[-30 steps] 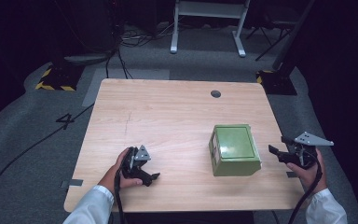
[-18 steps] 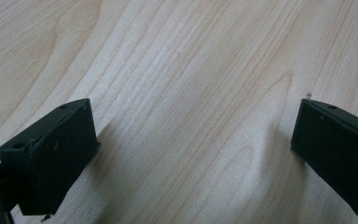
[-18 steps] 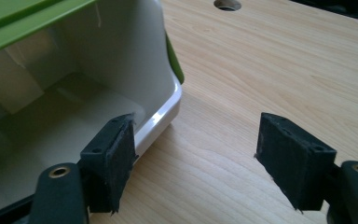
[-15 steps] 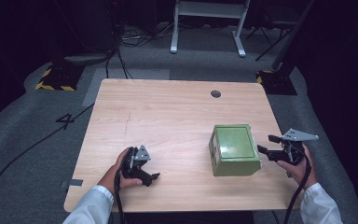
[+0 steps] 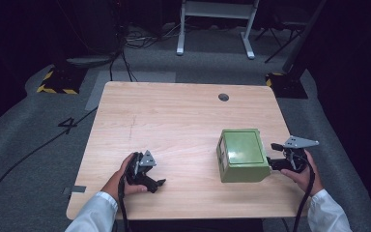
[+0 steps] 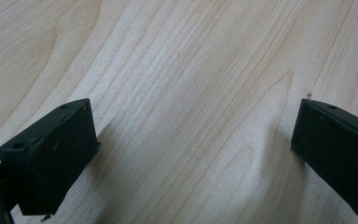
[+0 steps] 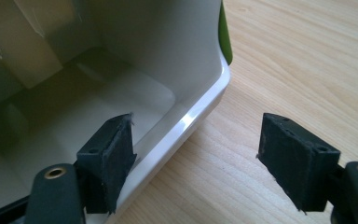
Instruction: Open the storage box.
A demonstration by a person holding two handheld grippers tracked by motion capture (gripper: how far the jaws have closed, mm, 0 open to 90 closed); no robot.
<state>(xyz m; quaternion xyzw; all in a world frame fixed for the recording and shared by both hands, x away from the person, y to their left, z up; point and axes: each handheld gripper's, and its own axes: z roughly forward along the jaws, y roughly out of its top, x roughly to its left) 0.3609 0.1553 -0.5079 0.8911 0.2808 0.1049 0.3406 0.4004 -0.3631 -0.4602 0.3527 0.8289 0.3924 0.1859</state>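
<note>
- Green box [image 5: 242, 155]: lies on its side on the desk [image 5: 174, 116], toward 4 o'clock of the desk top, with its open mouth turned to 3 o'clock. This orientation presents the pale hollow interior [image 7: 74, 84] and its white rim [image 7: 191, 121] to the hand on that side.
- Right gripper [image 5: 276, 155]: held level at the box's 3 o'clock side, just at the mouth. Its jaws stand wide apart and straddle the rim, one inside the hollow, one outside over bare wood. They grip nothing. The placement suggests readiness to pinch the lower wall; whether either jaw touches the rim cannot be told.
- Left gripper [image 5: 158, 184]: rests at about 7 o'clock of the desk, well apart from the box, cradled in the left hand [image 5: 121, 176]. Its jaws are spread wide over bare wood grain [image 6: 191, 93] and are empty. It appears parked, leaving the box to the other hand.
- Cable port [image 5: 223, 97]: sits near 1 o'clock, clear of both hands.
</note>
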